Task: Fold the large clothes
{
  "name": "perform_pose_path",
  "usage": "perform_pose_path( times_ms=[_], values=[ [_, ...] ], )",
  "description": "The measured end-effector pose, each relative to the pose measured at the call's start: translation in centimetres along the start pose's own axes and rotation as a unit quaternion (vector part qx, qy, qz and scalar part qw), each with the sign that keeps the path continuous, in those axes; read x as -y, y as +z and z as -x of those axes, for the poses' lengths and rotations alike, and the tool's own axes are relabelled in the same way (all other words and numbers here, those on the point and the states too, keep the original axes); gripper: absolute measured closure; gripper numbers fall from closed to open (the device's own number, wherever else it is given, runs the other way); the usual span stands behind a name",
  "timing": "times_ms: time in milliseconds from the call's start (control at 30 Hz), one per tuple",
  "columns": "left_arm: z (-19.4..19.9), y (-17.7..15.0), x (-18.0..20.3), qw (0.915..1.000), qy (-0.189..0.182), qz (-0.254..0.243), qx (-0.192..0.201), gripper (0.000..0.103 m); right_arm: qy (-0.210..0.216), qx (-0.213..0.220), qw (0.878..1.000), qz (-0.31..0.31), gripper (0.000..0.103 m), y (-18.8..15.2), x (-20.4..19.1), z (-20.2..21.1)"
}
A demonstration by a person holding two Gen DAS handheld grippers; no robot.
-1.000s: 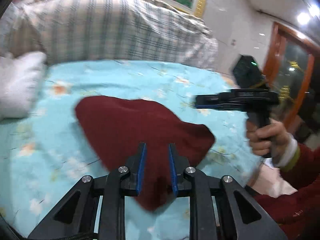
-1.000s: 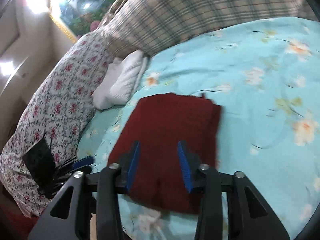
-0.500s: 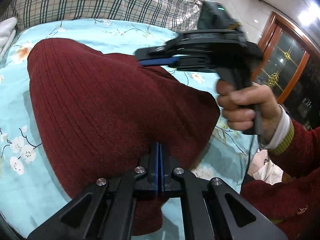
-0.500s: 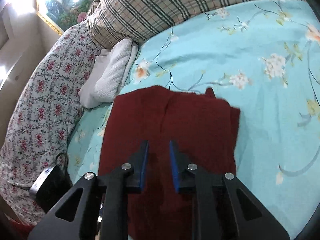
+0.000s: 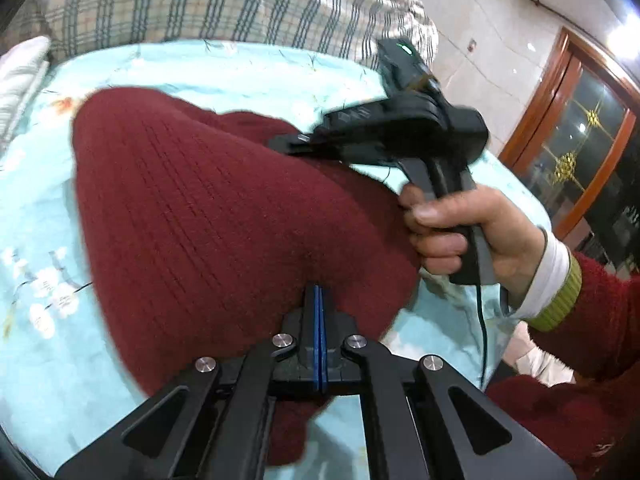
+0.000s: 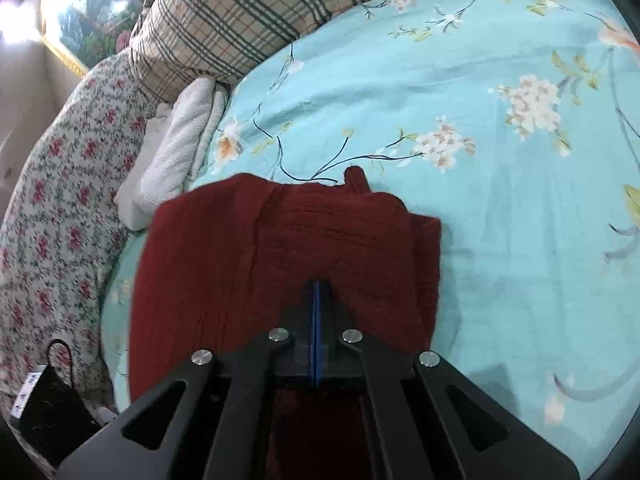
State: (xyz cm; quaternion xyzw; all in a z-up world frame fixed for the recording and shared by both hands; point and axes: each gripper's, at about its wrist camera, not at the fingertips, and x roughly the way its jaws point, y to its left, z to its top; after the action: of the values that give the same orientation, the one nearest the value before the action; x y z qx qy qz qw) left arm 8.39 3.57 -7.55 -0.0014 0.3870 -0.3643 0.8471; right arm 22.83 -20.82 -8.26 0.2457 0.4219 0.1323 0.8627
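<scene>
Your left claw [image 5: 319, 300] has its blue pads pressed flat together, with the near edge of the dark red knitted sweater [image 5: 224, 216] pinched between them; the ribbed fabric bunches up right at the tips. Your right claw [image 6: 316, 296] is likewise drawn tight, pads meeting, and the sweater's cloth rises into a small ridge where they bite it.

The sweater lies on the bed, spread over the light blue flowered sheet [image 6: 500, 220]. It is partly folded: in the right wrist view a layer lies doubled along its right side, and a small tab of fabric sticks up at the far edge. In the left wrist view your right hand [image 5: 472, 232] grips the handle of the right claw just above the sweater's right portion, with a red sleeve and a white-and-green cuff at the wrist.

Beyond the sweater, a plaid pillow [image 6: 248, 16] sits at the head of the bed. A folded white towel [image 6: 180, 148] lies just beside the sweater's far left corner, against a bolster with a red flower print [image 6: 60, 208]. A wooden door with glass panes [image 5: 580, 152] stands off to the right.
</scene>
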Motion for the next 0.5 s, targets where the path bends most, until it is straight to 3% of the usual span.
perform_pose_path(
  times_ms=[133,200,300,400,500],
  values=[
    [3.9,-1.0,0.3,0.9993,-0.007,0.013,0.036,0.102,0.017,0.02,0.999,0.025,0.101,-2.4,-2.1,5.1],
    [4.6,-1.7,0.4,0.9992,-0.006,0.015,0.036,0.102,0.023,0.015,0.998,0.049,0.101,-4.2,-3.3,6.8],
    [3.2,-2.7,-0.5,0.9996,0.011,0.024,0.008,0.102,0.016,0.0,0.997,0.072,0.101,-6.6,-3.8,7.4],
    [1.2,-2.8,-2.0,0.9984,-0.009,0.056,-0.007,0.102,-0.041,-0.029,0.995,0.081,0.103,-8.4,-2.2,5.4],
    [-0.1,-2.4,-1.2,0.9989,0.012,0.044,-0.008,0.102,-0.024,-0.016,0.998,0.061,0.103,-8.6,-0.5,4.9]
  ],
)
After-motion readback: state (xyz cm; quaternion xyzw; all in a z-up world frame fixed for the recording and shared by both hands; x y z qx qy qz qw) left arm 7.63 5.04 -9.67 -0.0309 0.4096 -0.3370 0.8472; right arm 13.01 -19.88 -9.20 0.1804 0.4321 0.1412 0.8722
